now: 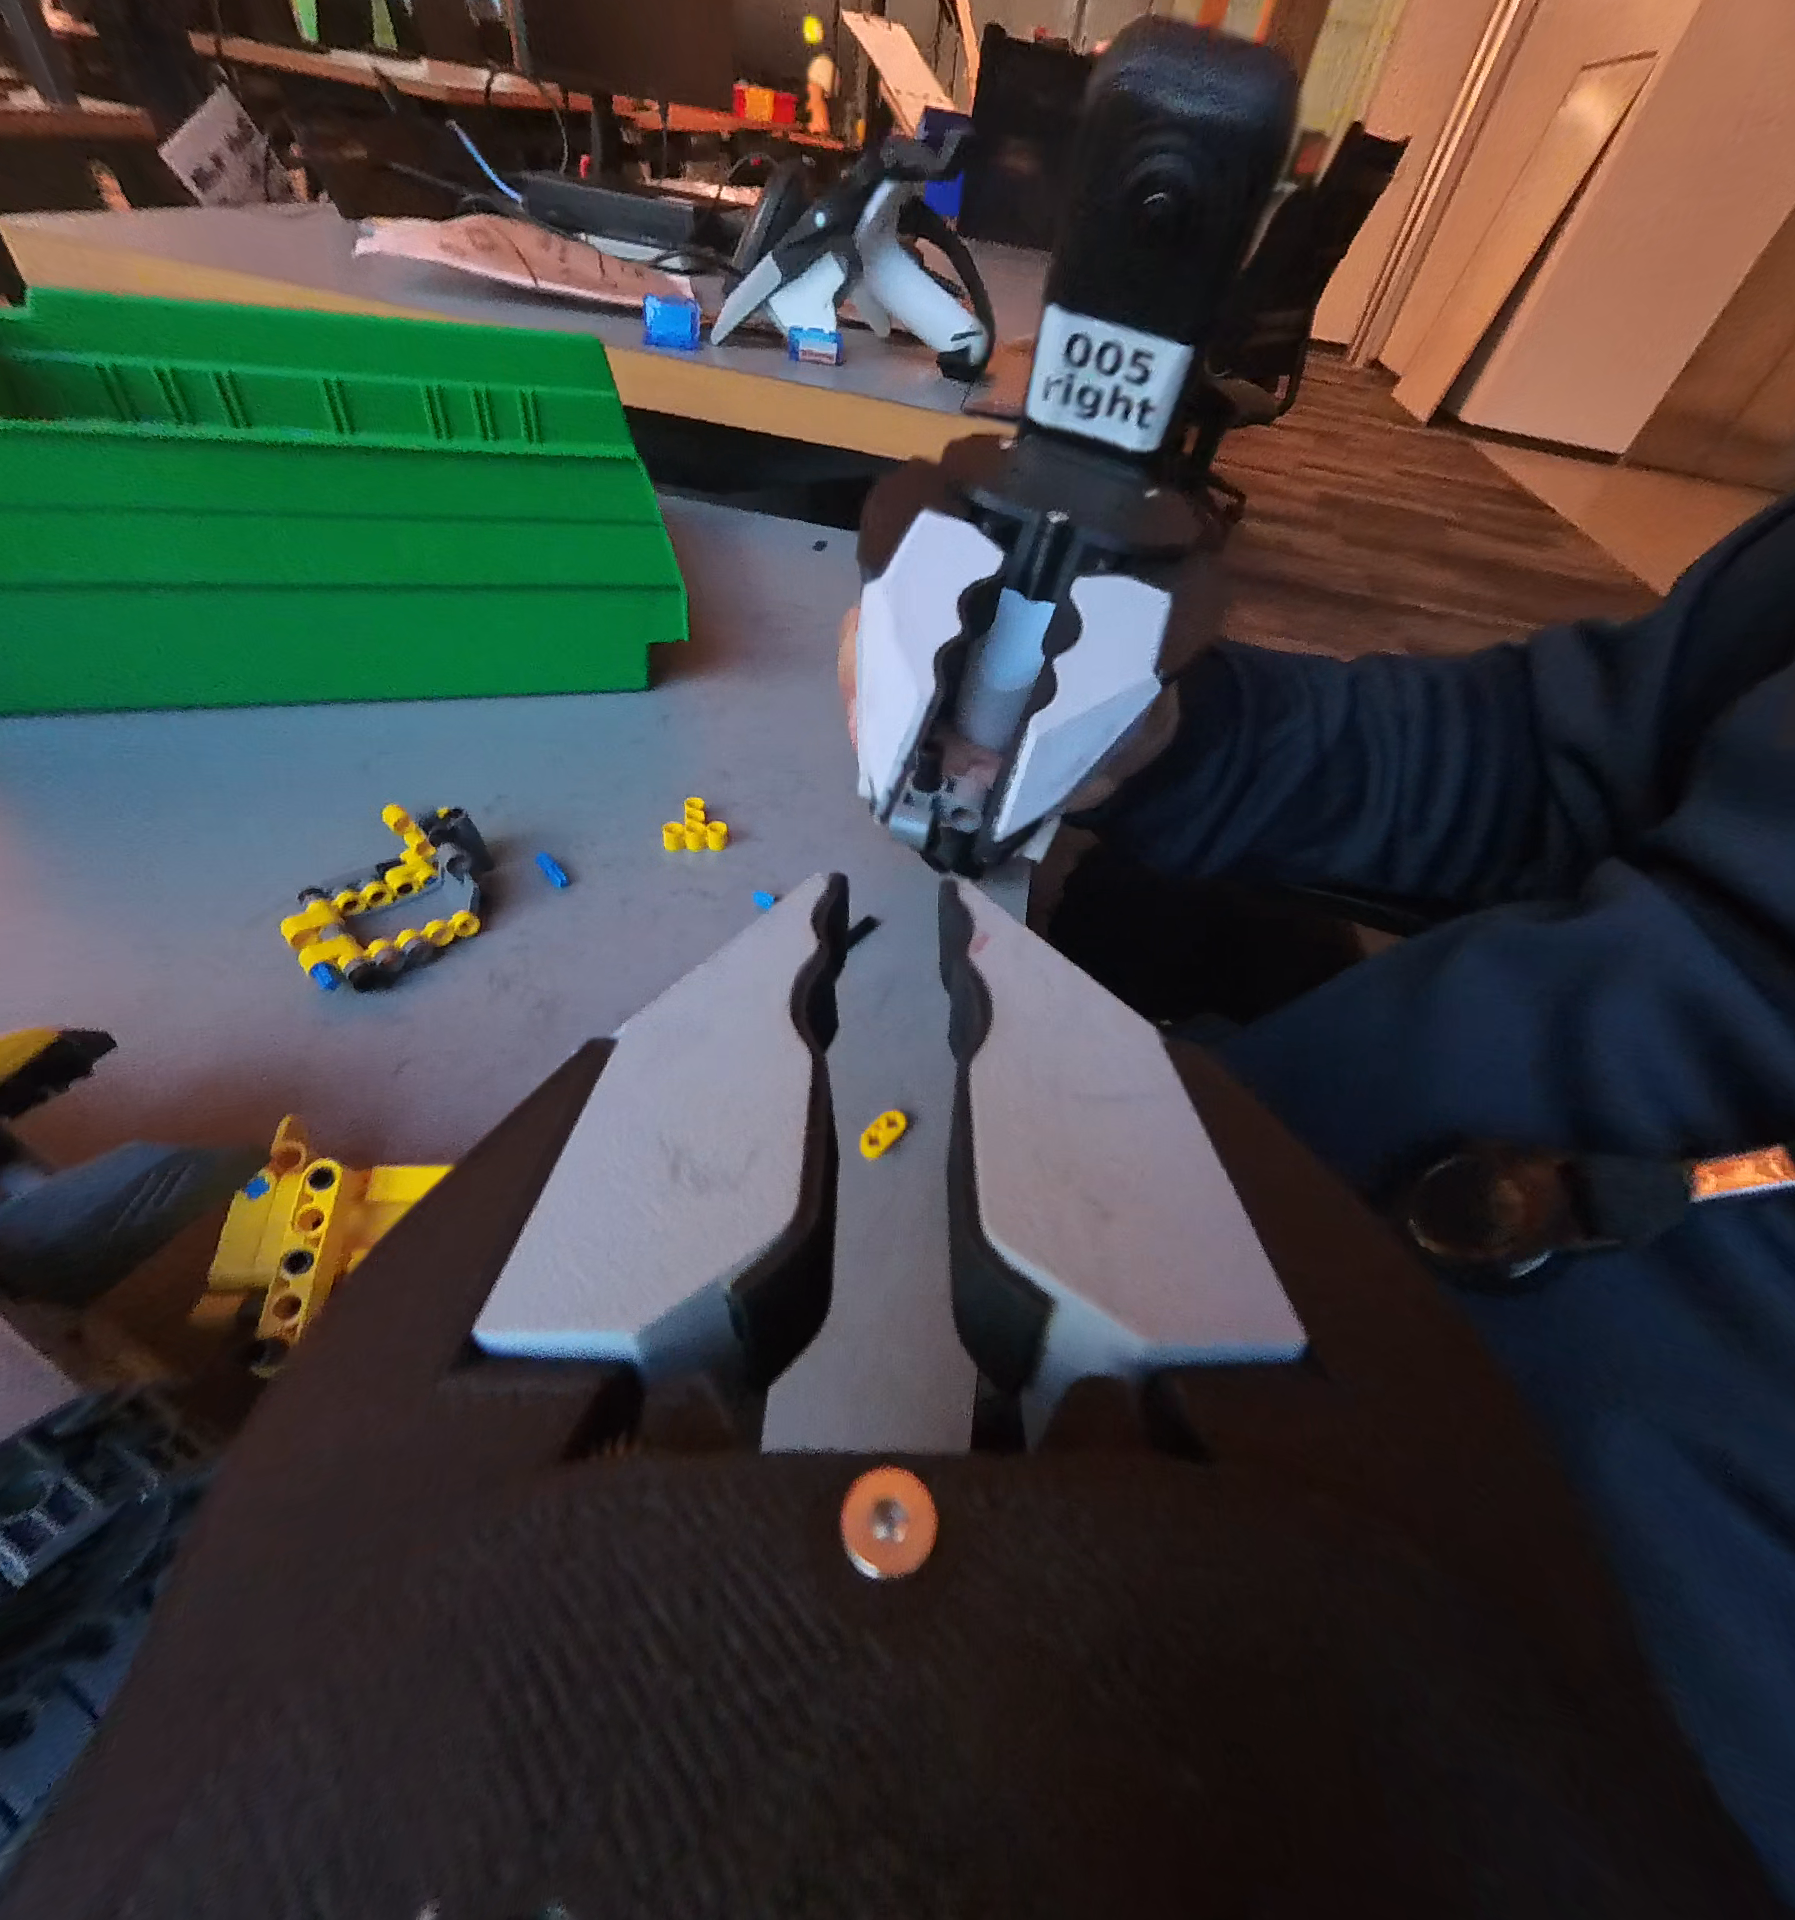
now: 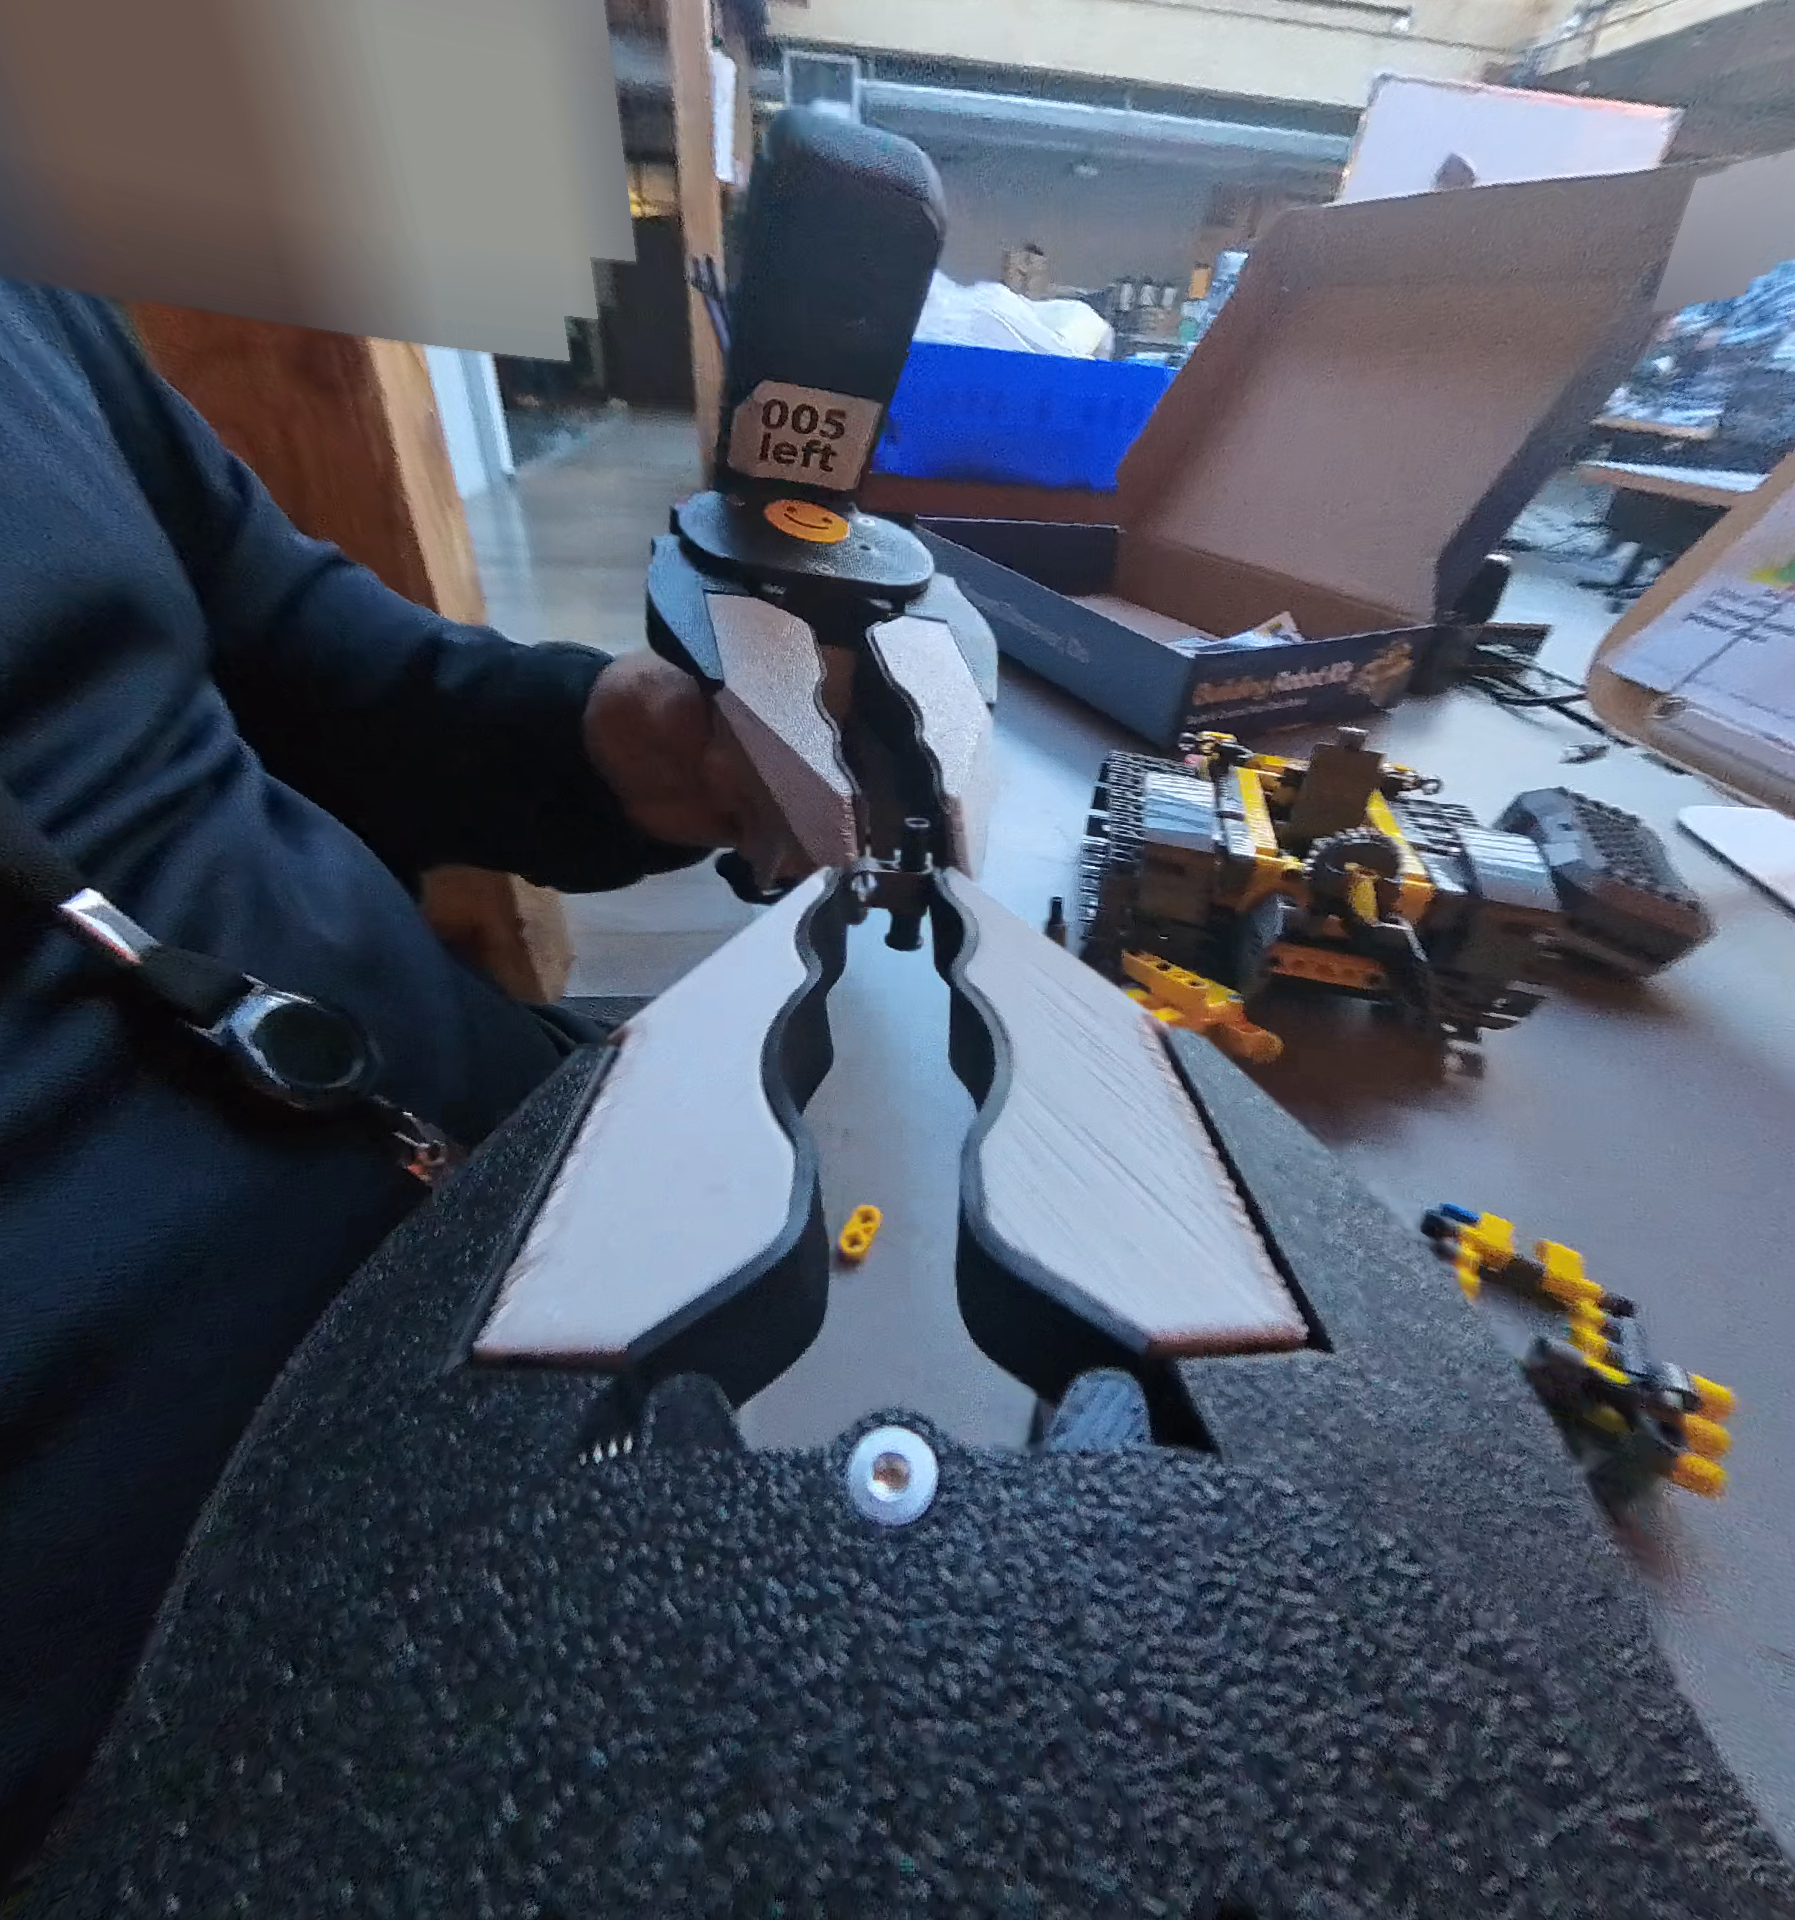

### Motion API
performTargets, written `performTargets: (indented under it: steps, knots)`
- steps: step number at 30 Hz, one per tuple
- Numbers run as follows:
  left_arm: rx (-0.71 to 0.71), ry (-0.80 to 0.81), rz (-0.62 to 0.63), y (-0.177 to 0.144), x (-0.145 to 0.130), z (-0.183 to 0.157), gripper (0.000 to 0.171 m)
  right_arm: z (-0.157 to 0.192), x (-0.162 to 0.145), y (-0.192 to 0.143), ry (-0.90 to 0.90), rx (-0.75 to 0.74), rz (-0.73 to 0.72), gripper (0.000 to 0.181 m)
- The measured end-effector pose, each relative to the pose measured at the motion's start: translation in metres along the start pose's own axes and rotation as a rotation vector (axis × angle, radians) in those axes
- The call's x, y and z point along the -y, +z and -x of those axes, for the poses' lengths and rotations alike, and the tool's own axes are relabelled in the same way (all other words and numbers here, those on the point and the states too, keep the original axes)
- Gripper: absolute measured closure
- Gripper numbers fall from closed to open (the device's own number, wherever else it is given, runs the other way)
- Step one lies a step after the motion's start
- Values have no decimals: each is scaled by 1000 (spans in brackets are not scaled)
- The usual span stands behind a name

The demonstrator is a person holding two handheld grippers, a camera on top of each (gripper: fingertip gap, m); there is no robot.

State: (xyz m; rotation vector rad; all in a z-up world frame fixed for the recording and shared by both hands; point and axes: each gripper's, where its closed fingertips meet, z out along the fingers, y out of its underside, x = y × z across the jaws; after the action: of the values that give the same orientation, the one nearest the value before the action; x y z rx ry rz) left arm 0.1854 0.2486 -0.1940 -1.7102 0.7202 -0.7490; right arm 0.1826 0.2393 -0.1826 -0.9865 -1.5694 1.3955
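Your right gripper [image 2: 888, 894] is clamped on a small grey piece [image 1: 929, 816] at its fingertips, held above the table [image 1: 664, 727]. Your left gripper [image 1: 888, 899] points straight at it, tips just short of the piece, its jaws a narrow gap apart with nothing between them. A yellow link [image 1: 882, 1132] lies on the table beneath both
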Motion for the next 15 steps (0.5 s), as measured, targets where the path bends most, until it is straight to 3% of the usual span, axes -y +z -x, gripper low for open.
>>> performTargets:
  steps: [5,15]
  knots:
    - [-16,-18,-57,-2,12,-5,159,5,1,2,73,46,-18,168]
    - [14,-21,-33,1,4,-3,165,4,-3,4,253,93,-37,169]
